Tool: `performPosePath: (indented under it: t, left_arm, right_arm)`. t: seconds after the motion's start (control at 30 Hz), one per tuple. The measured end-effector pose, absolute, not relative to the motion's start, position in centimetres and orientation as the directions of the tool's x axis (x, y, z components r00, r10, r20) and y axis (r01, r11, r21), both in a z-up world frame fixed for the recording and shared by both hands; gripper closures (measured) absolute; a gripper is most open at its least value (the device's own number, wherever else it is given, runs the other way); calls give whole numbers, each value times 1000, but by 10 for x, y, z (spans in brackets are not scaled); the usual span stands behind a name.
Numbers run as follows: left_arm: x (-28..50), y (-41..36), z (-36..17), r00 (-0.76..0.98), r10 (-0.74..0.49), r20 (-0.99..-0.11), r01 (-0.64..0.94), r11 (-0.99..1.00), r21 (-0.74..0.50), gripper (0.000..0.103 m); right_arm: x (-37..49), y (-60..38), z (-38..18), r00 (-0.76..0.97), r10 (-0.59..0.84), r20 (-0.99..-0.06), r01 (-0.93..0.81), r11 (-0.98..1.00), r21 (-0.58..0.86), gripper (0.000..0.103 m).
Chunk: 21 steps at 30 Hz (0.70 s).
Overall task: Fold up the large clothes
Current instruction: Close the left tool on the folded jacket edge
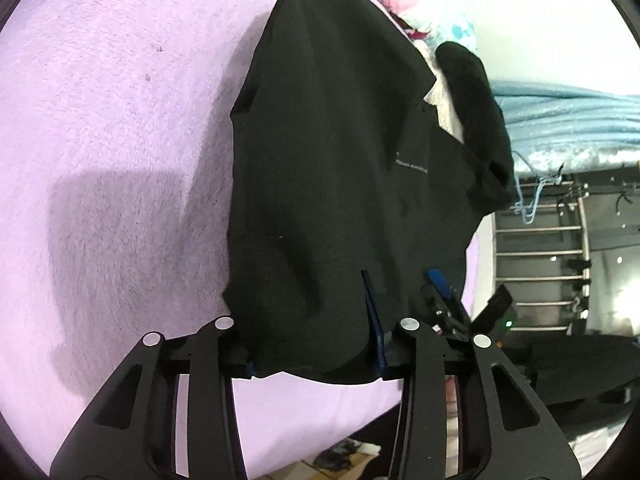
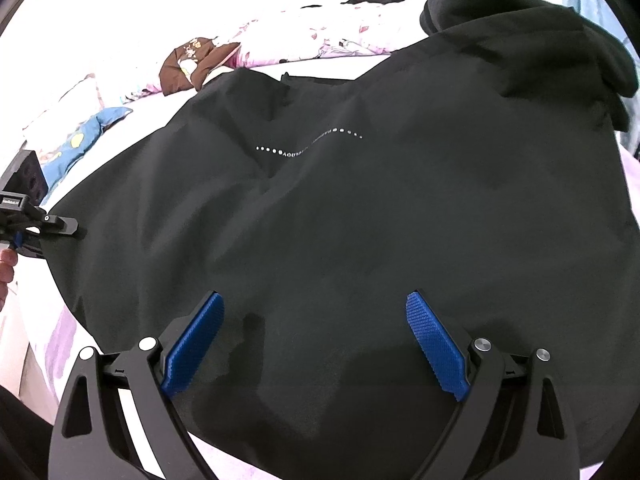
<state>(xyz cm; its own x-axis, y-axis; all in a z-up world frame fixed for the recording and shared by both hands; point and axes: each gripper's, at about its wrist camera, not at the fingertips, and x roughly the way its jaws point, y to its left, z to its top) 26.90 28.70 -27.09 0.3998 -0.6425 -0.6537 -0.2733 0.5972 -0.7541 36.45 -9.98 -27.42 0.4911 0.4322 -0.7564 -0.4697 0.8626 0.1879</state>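
Note:
A large black garment (image 1: pixel 320 160) lies spread on a lilac fleece blanket (image 1: pixel 100 120). My left gripper (image 1: pixel 308 320) stands at the garment's near hem. Cloth lies loosely between its jaws, which stand partly apart. The cloth covers its left finger, and its right blue pad (image 1: pixel 376 332) shows. One blue pad (image 1: pixel 438 282) of the right gripper shows further right on the same hem. In the right wrist view my right gripper (image 2: pixel 316 296) hangs open just above the garment (image 2: pixel 360 220), below its white dotted print (image 2: pixel 308 144). The left gripper (image 2: pixel 48 224) is at the garment's left corner, a hand (image 2: pixel 6 268) behind it.
Pink patterned bedding (image 2: pixel 320 44), a brown printed cloth (image 2: pixel 192 60) and a blue cushion (image 2: pixel 88 132) lie beyond the garment. A black bundle (image 2: pixel 540 28) sits at its far right. A light blue blanket (image 1: pixel 568 120) and a metal rack (image 1: pixel 540 256) stand off the bed's edge.

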Motion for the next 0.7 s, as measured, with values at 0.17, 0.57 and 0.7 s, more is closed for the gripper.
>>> performPosePath:
  t: [0.17, 0.57, 0.7]
  left_arm:
    - [270, 283, -266, 399, -625, -670, -279, 614, -739, 74]
    - [279, 246, -215, 440, -507, -741, -202, 748, -632, 87]
    - [283, 216, -192, 458, -441, -772, -155, 816, -558, 87]
  right_arm:
    - [364, -101, -268, 495, 444, -747, -467, 861, 201, 12]
    - [368, -113, -254, 509, 460, -728, -451, 862, 230, 12]
    - [369, -130, -238, 524, 458, -718, -422, 872, 248, 12]
